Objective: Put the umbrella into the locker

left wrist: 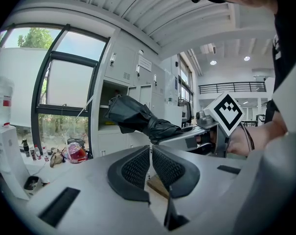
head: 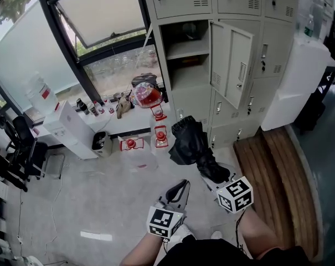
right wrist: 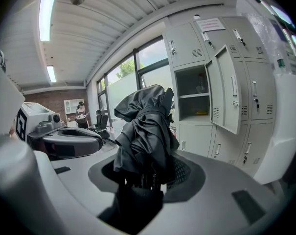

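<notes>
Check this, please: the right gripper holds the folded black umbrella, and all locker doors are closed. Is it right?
No: one locker door stands open, as the head view shows. The right gripper does hold the folded black umbrella.

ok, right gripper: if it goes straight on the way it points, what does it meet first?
Likely the lockers: the right gripper, shut on the umbrella, aims at the open compartment or the closed door just under it, umbrella leading. Nothing shows in between; depth unclear.
</notes>
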`<state>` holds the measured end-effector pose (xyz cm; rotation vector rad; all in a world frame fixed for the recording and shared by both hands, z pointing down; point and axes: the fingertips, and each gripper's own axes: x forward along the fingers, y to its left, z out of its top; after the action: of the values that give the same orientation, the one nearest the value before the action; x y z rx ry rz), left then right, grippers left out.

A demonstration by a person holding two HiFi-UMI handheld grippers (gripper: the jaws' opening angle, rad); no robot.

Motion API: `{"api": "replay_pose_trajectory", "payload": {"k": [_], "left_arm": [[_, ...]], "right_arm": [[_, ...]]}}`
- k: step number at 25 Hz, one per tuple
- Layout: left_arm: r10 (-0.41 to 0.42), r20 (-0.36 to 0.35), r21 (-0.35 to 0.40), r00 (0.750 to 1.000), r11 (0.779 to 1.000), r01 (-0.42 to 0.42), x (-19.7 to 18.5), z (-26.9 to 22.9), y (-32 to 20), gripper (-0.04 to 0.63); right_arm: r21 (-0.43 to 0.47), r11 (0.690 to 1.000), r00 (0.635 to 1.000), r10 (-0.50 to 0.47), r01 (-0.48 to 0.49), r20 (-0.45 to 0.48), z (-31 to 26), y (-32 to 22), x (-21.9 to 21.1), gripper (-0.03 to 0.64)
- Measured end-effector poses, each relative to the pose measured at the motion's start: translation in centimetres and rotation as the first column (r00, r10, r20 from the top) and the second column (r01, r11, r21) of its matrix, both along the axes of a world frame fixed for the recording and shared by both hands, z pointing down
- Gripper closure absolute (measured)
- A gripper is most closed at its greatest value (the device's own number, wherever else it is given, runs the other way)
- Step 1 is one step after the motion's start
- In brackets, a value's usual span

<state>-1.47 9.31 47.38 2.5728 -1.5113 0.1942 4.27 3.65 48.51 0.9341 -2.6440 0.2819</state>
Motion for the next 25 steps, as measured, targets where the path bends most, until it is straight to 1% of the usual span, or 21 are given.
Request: {"api": "replay_pose_trajectory", "payload": {"k": [8,13,19,25], "left_arm": [[0.037,-0.004,0.016,0.999,0.999,-0.037,-3.7,0.0,-2.5,0.569],[0.037,-0.024,0.018,0.999,0.999,-0.037,-5.6,-0.2,-3.3,0.569],[0.038,-0.036,0.016,0.999,0.999,-0.038,-6.4,-0.3,-4.0,0.569],[0.040,-0.039,0.014,0.998,0.999,-0.039,-6.1,0.0,-5.8,0.569]], "right_arm": [[0.003,0.999,0.999,0.041,-0.041,-0.009,0.0,-2.4,-3.4,0.370],[0.011,0.999,0.998,0.053,-0.053,-0.019,0.0,-3.0,-4.9,0.370],[0.010,0.998,0.998,0.058,-0.058,-0.028,-0.2,-4.1,-5.7,0.370],[0.016,0.998,0.997,0.057,-0.056,-0.043,-0.2,-6.1,-5.4,0.370]]}}
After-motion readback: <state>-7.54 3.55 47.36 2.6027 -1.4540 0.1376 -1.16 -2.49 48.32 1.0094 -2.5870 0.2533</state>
